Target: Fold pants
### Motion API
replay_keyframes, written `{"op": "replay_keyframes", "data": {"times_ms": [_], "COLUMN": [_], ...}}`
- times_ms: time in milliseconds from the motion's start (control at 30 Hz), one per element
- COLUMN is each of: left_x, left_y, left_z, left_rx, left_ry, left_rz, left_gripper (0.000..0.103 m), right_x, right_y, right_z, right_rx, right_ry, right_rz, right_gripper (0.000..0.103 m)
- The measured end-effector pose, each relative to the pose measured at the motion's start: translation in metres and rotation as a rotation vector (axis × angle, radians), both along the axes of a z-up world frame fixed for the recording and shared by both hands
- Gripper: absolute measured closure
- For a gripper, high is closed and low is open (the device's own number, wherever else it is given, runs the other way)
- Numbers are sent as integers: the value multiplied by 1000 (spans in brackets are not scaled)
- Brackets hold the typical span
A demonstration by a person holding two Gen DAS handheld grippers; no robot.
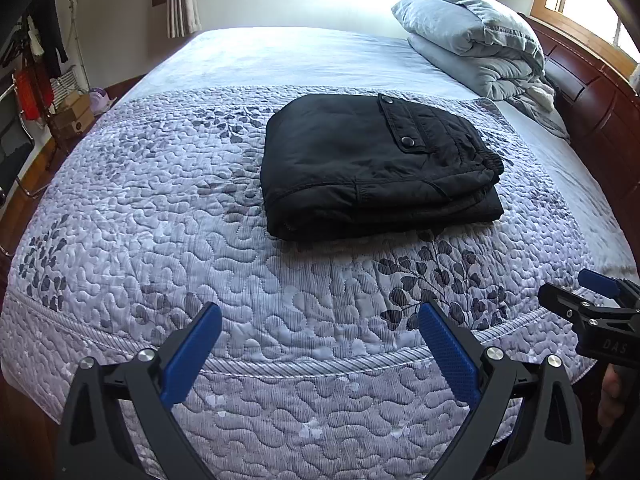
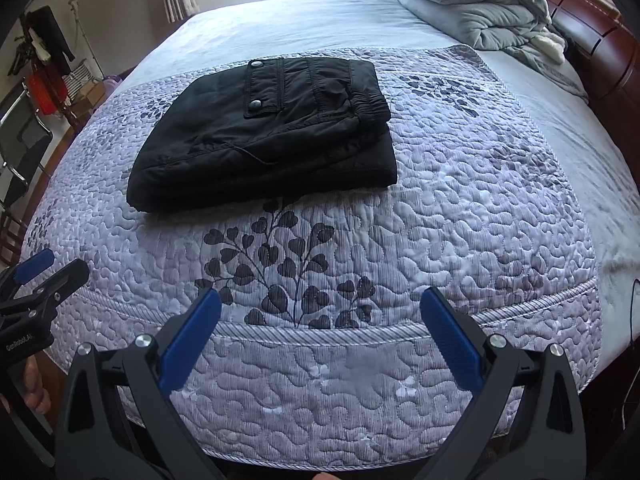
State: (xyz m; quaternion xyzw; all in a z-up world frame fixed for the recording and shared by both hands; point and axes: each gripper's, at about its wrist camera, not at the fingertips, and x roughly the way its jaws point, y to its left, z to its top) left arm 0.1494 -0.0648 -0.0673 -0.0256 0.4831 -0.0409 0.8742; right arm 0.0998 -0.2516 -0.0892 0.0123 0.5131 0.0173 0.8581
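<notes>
In the left wrist view, the left gripper (image 1: 320,336) is at the bottom, above the near edge of the bed. Its jaws are wide apart and there is nothing between them, only the quilt (image 1: 160,208) below. The black pants (image 1: 372,168) lie folded into a thick, compact bundle on the quilt, well apart from the gripper, toward the middle of the bed. A pocket flap with 2 snap buttons is on the top of the bundle, and the elastic waistband is on its right side. At the right edge the right gripper (image 1: 592,304) is partly visible; from here I cannot tell how it stands. Folded grey bedding (image 1: 472,36) is stacked far back on the right, beside the dark wooden headboard (image 1: 592,92).

In the right wrist view, the right gripper (image 2: 320,336) also has its jaws wide apart and holds nothing. The pants (image 2: 264,132) rest ahead and to the left on the quilt (image 2: 460,200). The left gripper (image 2: 44,276) appears at the left edge.
</notes>
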Motion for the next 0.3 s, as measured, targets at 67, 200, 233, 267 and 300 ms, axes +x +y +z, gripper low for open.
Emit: {"op": "replay_keyframes", "data": {"times_ms": [67, 200, 233, 267, 300], "left_x": [2, 4, 4, 4, 3], "left_y": [1, 4, 4, 4, 4], "left_z": [-1, -3, -3, -3, -3], "left_rx": [-2, -27, -28, -25, -21], "left_ry": [9, 31, 31, 31, 29], "left_rz": [4, 17, 17, 18, 17], "left_gripper": [4, 4, 4, 4, 4], "right_x": [0, 1, 1, 1, 1], "right_y": [0, -1, -1, 0, 0], "right_z": [0, 0, 0, 0, 0], "right_rx": [0, 0, -1, -2, -2], "right_ry": [-1, 1, 1, 1, 2], "right_rz": [1, -2, -2, -2, -1], "right_gripper": [3, 3, 3, 3, 3]}}
